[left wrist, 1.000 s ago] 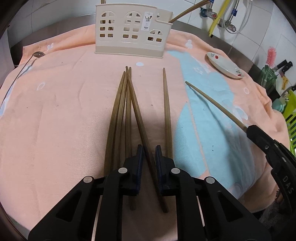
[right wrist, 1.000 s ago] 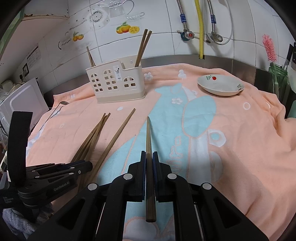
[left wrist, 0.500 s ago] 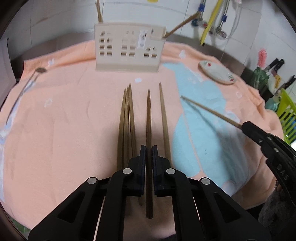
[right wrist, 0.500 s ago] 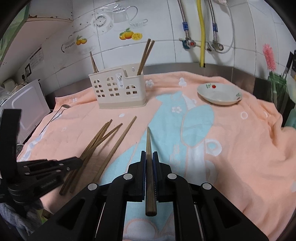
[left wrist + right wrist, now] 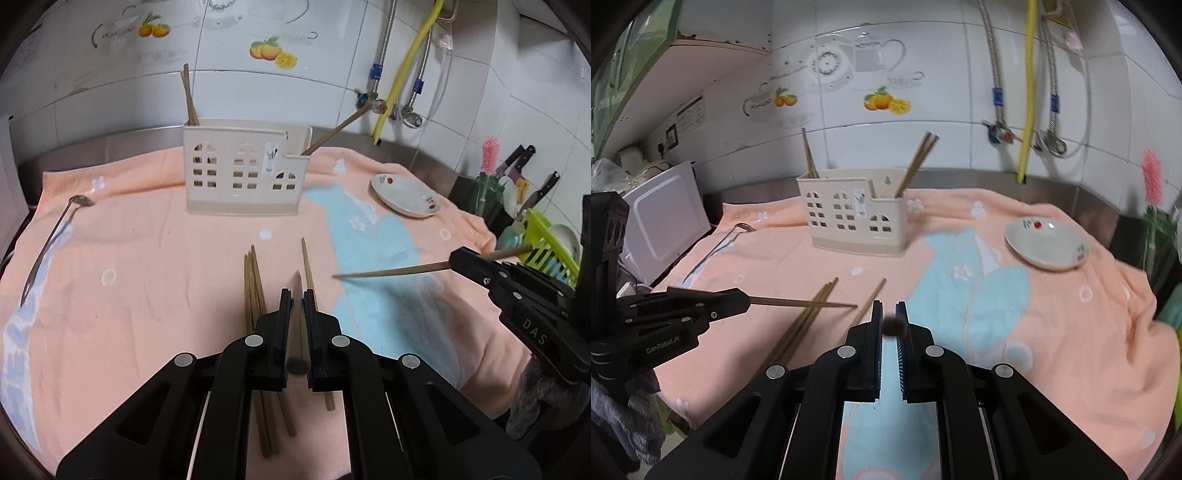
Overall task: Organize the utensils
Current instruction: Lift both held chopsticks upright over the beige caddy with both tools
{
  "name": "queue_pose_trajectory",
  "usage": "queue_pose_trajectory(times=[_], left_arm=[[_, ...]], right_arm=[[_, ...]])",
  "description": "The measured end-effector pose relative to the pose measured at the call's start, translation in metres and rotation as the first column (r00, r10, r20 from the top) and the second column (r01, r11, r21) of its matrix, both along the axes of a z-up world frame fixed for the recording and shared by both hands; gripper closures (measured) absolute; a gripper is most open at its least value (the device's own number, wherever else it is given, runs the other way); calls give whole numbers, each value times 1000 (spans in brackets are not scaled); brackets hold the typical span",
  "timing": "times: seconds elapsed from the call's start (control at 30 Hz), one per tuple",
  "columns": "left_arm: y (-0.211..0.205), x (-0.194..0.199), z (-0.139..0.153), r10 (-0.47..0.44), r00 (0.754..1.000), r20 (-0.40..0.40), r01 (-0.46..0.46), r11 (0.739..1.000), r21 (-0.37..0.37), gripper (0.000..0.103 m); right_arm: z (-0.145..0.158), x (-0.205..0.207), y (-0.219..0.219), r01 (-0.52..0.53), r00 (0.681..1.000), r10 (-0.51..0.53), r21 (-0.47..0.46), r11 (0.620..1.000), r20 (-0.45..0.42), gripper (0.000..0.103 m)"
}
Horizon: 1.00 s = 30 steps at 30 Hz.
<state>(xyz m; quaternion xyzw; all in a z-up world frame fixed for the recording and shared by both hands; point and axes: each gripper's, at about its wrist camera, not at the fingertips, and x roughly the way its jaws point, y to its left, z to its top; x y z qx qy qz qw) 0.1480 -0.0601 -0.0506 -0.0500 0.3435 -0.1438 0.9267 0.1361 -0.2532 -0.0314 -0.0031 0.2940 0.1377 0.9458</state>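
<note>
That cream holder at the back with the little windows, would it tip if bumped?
Probably easily: the holder looks like thin, hollow plastic, so likely light. Chopsticks leaning out above its rim may add leverage. The soft towel beneath could make it wobble.

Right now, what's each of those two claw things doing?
Left gripper: closed on one chopstick.
Right gripper: closed on another chopstick.

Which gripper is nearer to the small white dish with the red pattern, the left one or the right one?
Right. The right gripper hangs over the blue patch of the towel, on the side where the dish sits. The left gripper is above the loose chopsticks, farther away.
</note>
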Motion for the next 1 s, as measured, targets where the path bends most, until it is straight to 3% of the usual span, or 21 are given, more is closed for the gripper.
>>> queue_pose_trajectory(times=[0.2,0.5,0.73,1.0], left_arm=[[11,15,15,-15,1000,1,15,1000,-20,98],[26,41,52,-15,998,58,15,1000,4,98],[42,64,86,9,993,117,-10,1000,11,98],[53,106,137,39,976,215,-43,999,13,98]], right_arm=[[22,20,5,-68,997,68,9,998,-26,96],[83,65,12,-132,991,132,26,991,-5,96],[119,105,24,-125,991,126,-16,992,38,96],[139,149,37,-98,992,100,-27,995,79,96]])
